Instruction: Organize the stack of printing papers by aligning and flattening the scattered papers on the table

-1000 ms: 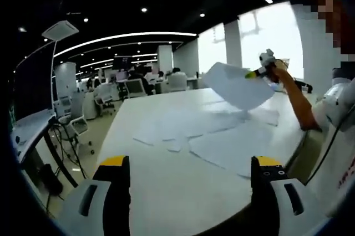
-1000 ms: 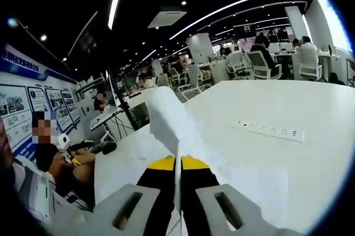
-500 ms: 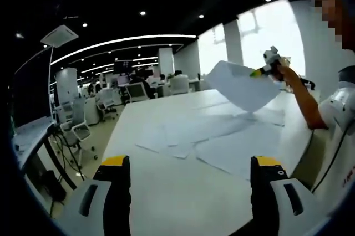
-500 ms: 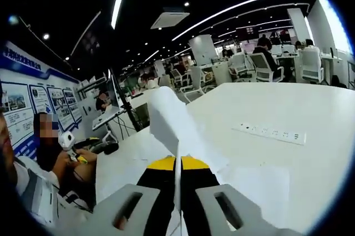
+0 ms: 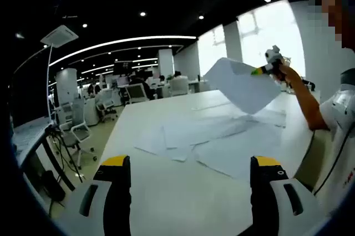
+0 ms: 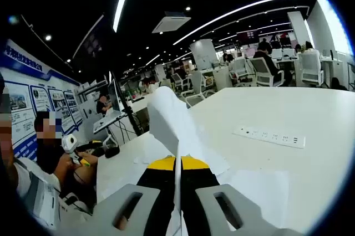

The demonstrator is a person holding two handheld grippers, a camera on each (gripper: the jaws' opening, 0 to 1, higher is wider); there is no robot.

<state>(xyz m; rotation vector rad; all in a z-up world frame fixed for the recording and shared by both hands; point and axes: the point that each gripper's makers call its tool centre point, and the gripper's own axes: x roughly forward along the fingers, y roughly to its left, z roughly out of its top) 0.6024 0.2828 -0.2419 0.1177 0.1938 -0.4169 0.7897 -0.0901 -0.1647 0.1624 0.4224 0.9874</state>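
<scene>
In the left gripper view, the left tongs stood released at the bottom over bare white counter; scattered papers overlapped at centre, short of the counter's right edge; at upper right the right tongs held a lifted sheet. In the right gripper view, they were clenched on that sheet at centre; a power strip lay right.

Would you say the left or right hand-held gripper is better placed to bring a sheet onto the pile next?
Right: its hand-held gripper is already shut on a sheet, lifted above the table; the left is open.
</scene>
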